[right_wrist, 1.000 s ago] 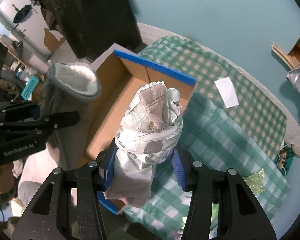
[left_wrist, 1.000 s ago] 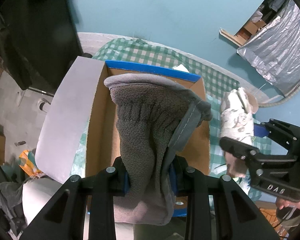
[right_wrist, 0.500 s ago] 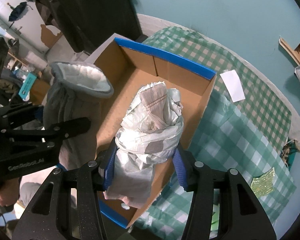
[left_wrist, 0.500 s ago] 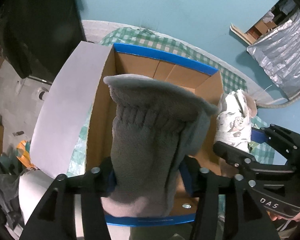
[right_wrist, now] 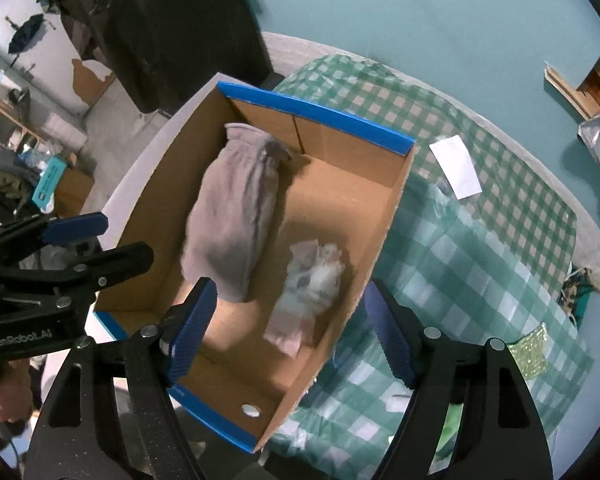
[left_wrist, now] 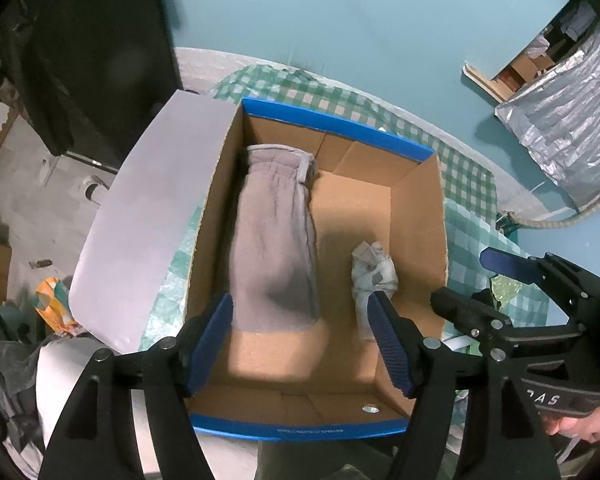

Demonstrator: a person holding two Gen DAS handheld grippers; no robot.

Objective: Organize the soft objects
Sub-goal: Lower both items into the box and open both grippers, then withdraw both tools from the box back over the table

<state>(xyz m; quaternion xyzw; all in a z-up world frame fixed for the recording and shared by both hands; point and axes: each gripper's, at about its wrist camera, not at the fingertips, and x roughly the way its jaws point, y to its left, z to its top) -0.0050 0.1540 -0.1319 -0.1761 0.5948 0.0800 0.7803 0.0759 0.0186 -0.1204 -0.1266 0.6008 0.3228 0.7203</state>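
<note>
now both grippers, left gripper (left_wrist: pixel 302 340) and right gripper (right_wrist: pixel 288 324), have just spread; grey sock (left_wrist: pixel 274 240) and white bundle (right_wrist: pixel 310 280) lie in box (left_wrist: pixel 416 216)

Looks like a lived-in room at home, kinda messy: a green checked tablecloth (right_wrist: pixel 480 208) over the table, plain teal wall (left_wrist: pixel 340 20) behind it, dark clothes (right_wrist: pixel 148 20) hanging at the left, peeling paint (right_wrist: pixel 88 80) and assorted clutter (right_wrist: pixel 28 168) beyond the table's left edge.

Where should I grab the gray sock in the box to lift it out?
Take the gray sock across its middle, coming straight down from above. It lies flat and lengthwise on the floor of the box, and the walls block any sideways approach.
</note>
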